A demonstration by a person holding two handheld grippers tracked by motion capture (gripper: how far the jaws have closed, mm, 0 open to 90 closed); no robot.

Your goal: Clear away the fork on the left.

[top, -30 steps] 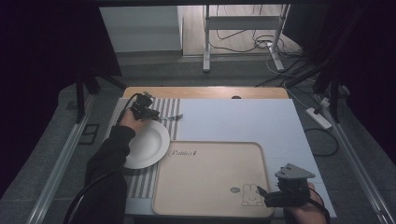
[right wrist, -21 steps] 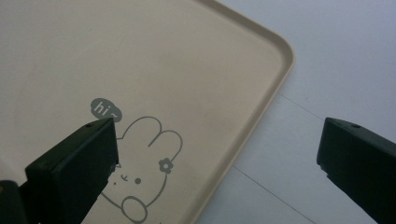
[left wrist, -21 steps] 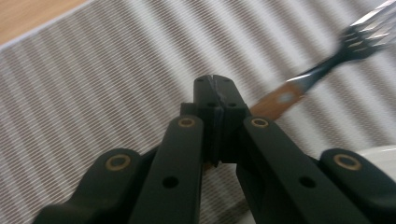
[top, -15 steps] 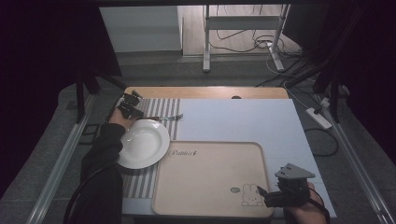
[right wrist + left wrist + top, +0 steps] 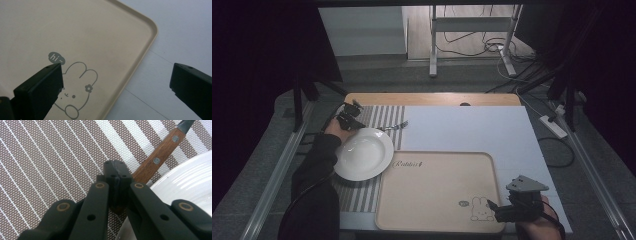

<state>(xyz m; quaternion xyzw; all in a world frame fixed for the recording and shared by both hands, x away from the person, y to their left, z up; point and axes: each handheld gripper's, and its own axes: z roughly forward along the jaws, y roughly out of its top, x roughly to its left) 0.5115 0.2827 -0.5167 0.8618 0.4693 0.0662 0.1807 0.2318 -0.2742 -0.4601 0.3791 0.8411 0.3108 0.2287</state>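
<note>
Hiding the fork's (image 5: 160, 157) handle end, left gripper (image 5: 117, 173) jaws (closed) press together.

Beige rabbit tray (image 5: 432, 195), striped placemat (image 5: 382, 116), power strip (image 5: 553, 126) on floor

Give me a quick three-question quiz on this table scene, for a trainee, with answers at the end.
1. True or false: the left gripper has its jaws shut on the fork's wooden handle.
2. Which gripper is open?
3. The white plate lies: A) on the beige tray, B) on the striped placemat, C) on the floor.

Key: 1 true. 2 the right gripper, over the tray's rabbit corner. 3 B.
</note>
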